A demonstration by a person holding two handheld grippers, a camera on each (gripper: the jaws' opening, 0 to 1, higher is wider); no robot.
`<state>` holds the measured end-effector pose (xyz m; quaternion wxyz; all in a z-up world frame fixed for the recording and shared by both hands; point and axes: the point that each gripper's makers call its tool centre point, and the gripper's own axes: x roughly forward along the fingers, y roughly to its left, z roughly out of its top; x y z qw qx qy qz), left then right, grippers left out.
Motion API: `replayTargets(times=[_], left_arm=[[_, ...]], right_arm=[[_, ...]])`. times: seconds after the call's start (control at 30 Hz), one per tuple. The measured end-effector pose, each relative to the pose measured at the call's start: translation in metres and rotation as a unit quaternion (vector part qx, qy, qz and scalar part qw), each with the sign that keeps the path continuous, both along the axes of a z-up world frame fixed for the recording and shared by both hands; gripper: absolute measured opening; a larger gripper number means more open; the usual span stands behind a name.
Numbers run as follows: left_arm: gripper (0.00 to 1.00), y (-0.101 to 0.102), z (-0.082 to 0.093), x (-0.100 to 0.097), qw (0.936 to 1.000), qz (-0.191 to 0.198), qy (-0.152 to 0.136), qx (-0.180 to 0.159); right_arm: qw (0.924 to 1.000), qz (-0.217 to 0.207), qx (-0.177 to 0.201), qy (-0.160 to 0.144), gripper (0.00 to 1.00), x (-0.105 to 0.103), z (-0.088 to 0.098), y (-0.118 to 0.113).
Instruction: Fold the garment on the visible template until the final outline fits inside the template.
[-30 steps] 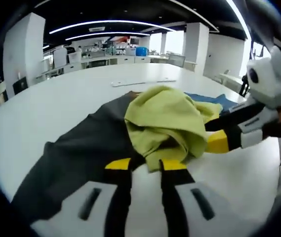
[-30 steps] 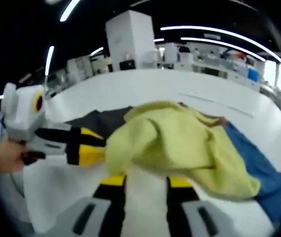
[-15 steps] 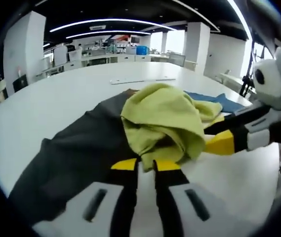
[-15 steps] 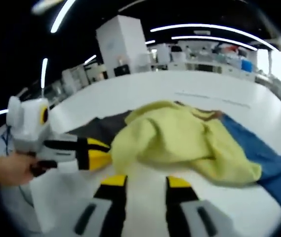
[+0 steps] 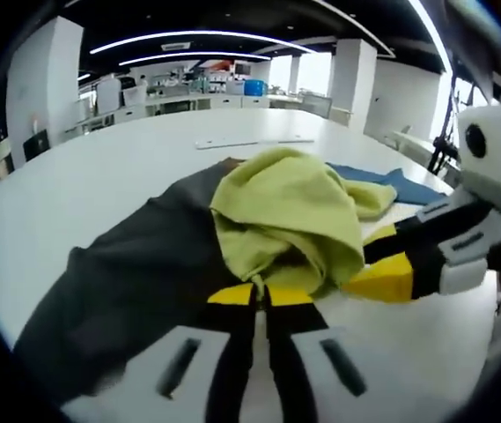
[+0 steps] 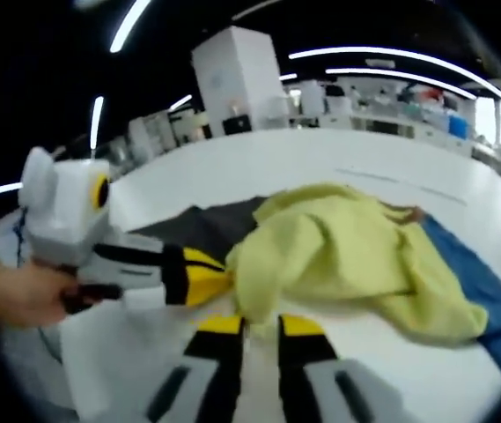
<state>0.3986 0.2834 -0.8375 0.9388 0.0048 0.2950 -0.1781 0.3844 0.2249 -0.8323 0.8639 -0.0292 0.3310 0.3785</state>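
Both my claws have narrowed in the last second. My left gripper (image 5: 259, 293) is clenched on the near hem of the crumpled yellow-green cloth garment (image 5: 290, 216); my right gripper (image 6: 259, 324) is nearly closed at that hem — grasp unconfirmed. Garment heaped mid-worktop across the dark grey template sheet (image 5: 136, 282) and blue cloth (image 6: 488, 295) — the fold is ready to begin.

Yellow-green garment (image 5: 285, 211) on dark cloth (image 5: 136, 282)

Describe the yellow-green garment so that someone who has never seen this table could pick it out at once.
Start at the big white table, where a dark grey sheet and a blue sheet lie flat side by side. The yellow-green garment is heaped across where they meet, just ahead of the left gripper and the right gripper. It is the one crumpled, light-coloured cloth; its neighbours lie flat and dark.
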Motion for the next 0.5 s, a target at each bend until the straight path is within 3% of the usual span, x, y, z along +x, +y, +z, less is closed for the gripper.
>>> replayTargets(times=[0.13,0.5], left_arm=[[0.0,0.001,0.001,-0.002,0.9998,0.006,0.011,-0.013],[0.0,0.005,0.021,-0.022,0.9996,0.007,0.005,-0.027]], right_arm=[[1.0,-0.002,0.001,0.0,0.0,0.001,-0.002,-0.005],[0.9995,0.015,-0.005,-0.026,0.0,-0.002,0.017,-0.027]])
